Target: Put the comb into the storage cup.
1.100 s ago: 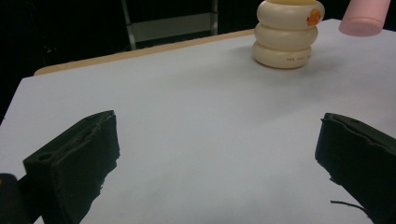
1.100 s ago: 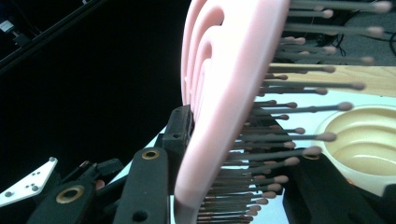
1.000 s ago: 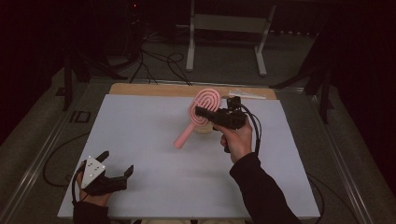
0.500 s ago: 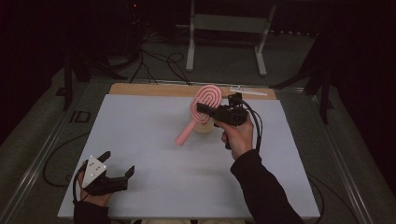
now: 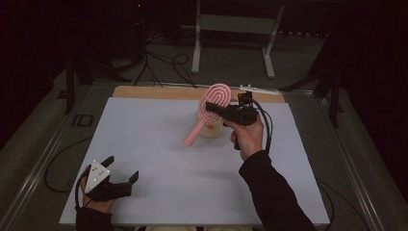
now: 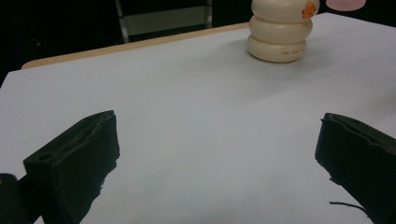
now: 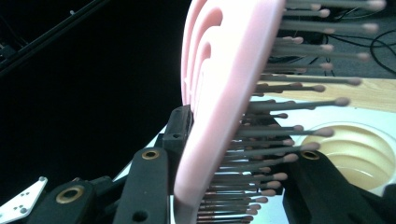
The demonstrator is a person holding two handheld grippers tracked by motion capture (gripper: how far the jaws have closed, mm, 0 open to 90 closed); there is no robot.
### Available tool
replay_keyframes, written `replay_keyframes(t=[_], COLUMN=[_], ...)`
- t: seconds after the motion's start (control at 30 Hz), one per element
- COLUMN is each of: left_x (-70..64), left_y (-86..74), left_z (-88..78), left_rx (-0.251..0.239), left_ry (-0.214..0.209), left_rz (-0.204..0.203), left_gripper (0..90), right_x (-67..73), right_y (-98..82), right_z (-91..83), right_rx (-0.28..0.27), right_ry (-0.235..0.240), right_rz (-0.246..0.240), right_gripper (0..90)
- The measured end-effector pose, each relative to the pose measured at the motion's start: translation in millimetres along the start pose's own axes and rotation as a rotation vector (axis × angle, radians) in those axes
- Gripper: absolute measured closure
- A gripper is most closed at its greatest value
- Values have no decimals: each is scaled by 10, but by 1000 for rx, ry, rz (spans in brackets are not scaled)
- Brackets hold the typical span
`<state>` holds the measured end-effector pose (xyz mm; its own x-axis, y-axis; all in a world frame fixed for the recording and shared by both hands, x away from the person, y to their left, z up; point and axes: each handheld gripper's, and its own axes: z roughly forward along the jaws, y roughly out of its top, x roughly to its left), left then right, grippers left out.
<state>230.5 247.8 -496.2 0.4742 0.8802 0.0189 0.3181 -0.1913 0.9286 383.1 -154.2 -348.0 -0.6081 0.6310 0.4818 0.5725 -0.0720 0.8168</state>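
Observation:
My right gripper (image 5: 210,107) is shut on the head of a pink hairbrush (image 5: 215,97) and holds it in the air, tilted. The handle slants down to the left. The brush hangs over a cream ribbed container (image 5: 212,130) at the back middle of the table. In the right gripper view the brush (image 7: 219,107) stands between the jaws, bristles to the right, with the container's open mouth (image 7: 355,149) below. My left gripper (image 5: 122,168) rests open at the table's front left. In the left gripper view its jaws (image 6: 219,154) stand wide apart over the bare sheet, the container (image 6: 280,32) far ahead.
A white sheet (image 5: 159,159) covers the table, and a wooden strip (image 5: 154,92) shows along the back edge. Behind the table a metal stand (image 5: 231,29) and cables (image 5: 163,62) lie on the dark floor.
The right gripper has shifted slightly with the brush, and the handle's end has risen a little. The left gripper has kept still.

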Motion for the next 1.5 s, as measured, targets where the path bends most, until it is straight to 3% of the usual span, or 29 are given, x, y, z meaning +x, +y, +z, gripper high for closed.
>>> replay_keyframes(t=[1.5], left_x=[1], left_y=[-2], left_z=[9], left_rx=[13], left_ry=[4], left_rz=[2], left_gripper=[7], right_x=[-159], right_y=[219], right_z=[-23], right_rx=[-28], right_ry=[-70], right_rz=[8], right_gripper=[635])
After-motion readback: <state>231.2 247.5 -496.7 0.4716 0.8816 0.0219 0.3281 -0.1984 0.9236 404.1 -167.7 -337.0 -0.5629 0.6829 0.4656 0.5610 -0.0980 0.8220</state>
